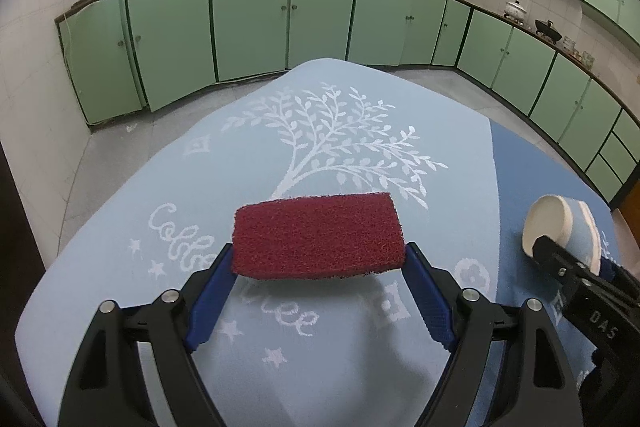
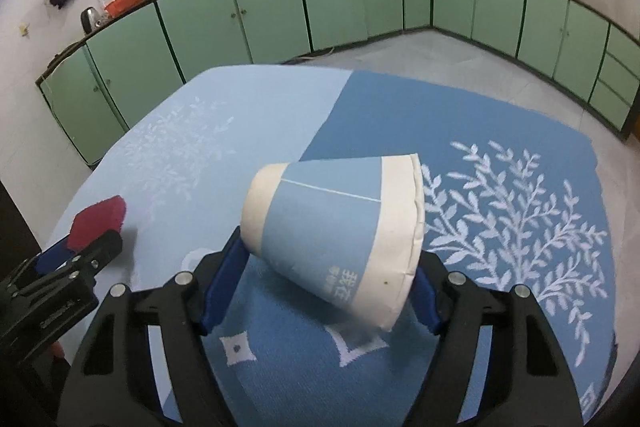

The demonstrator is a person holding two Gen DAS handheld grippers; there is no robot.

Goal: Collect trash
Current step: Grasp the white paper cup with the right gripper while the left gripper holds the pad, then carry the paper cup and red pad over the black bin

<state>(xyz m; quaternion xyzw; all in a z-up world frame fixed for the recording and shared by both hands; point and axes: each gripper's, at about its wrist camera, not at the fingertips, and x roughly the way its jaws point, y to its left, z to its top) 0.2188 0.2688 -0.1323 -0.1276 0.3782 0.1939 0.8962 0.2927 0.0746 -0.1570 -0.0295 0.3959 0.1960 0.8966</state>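
My left gripper (image 1: pixel 318 259) is shut on a dark red scouring pad (image 1: pixel 318 235) and holds it flat a little above the blue tablecloth (image 1: pixel 240 155). My right gripper (image 2: pixel 332 259) is shut on a crushed blue and white paper cup (image 2: pixel 336 227), held on its side above the cloth, base to the left. The cup (image 1: pixel 560 231) and right gripper (image 1: pixel 576 279) show at the right edge of the left wrist view. The pad (image 2: pixel 98 221) and left gripper (image 2: pixel 80 251) show at the left of the right wrist view.
The table carries a light blue and darker blue cloth (image 2: pixel 400 115) with white tree prints. Green kitchen cabinets (image 1: pixel 248 19) line the walls behind, with grey floor (image 2: pixel 460 55) between them and the table.
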